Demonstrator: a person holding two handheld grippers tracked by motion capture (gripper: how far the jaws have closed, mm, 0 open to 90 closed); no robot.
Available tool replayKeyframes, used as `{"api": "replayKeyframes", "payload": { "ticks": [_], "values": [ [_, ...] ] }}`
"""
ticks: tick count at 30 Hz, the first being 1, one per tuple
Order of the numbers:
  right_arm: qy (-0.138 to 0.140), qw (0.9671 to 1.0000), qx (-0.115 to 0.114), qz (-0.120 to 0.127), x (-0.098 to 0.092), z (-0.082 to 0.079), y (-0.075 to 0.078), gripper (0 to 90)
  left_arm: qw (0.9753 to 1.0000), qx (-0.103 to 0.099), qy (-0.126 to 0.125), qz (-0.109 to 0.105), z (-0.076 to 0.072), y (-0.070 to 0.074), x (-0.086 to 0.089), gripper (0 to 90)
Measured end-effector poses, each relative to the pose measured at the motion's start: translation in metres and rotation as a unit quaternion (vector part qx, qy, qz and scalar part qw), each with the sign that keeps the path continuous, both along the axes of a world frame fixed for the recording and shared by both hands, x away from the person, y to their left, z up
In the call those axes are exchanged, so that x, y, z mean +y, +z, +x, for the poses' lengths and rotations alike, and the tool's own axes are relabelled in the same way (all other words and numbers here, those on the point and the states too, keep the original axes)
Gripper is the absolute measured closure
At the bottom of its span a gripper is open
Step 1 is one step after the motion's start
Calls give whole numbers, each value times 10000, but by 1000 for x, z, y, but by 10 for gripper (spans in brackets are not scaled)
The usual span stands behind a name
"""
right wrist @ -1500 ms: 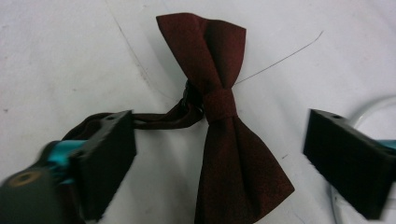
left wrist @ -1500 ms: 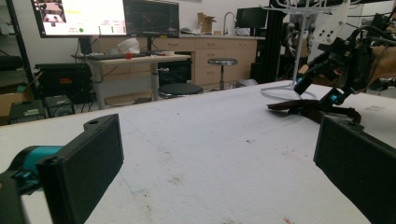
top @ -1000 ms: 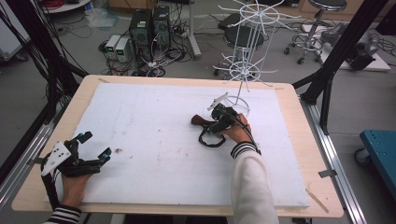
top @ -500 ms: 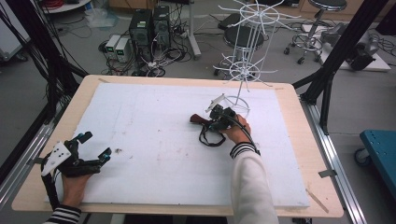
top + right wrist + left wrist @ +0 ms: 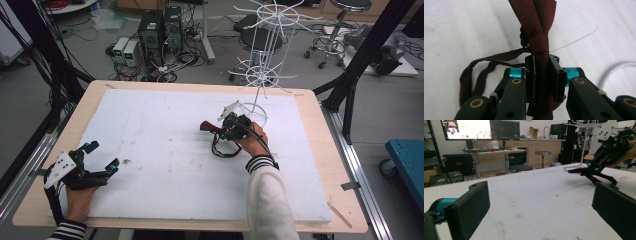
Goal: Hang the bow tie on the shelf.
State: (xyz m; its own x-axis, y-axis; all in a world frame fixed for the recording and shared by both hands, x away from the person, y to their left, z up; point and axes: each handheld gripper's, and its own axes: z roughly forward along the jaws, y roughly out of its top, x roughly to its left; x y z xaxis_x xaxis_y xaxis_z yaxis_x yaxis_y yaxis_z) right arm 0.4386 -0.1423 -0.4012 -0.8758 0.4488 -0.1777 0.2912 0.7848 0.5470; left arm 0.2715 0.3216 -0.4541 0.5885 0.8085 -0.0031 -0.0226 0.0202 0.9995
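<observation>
Maroon bow tie [image 5: 536, 30] mid-board, roomy

the board [image 5: 165, 125] lies on the table [image 5: 320, 150], with the rack [image 5: 260, 75] standing at its far right edge. the right gripper [image 5: 225, 129] sits just before the rack's foot, clamped on the bow tie [image 5: 210, 127], whose strap [image 5: 224, 150] lies on the board nearer the person. the left gripper [image 5: 100, 160] rests well apart at the near left corner, jaws wide.
</observation>
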Motion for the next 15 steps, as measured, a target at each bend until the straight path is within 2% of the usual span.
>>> {"api": "replayKeyframes", "payload": {
  "ticks": [7,15],
  "values": [
    [-29,9998,-43,204,1,-13,9,780,10000,-2,2,2,0,0,0,19],
    [-60,9986,-277,455,-3,-33,23,780,10000,-8,6,-7,0,0,0,19]
  ]
}}
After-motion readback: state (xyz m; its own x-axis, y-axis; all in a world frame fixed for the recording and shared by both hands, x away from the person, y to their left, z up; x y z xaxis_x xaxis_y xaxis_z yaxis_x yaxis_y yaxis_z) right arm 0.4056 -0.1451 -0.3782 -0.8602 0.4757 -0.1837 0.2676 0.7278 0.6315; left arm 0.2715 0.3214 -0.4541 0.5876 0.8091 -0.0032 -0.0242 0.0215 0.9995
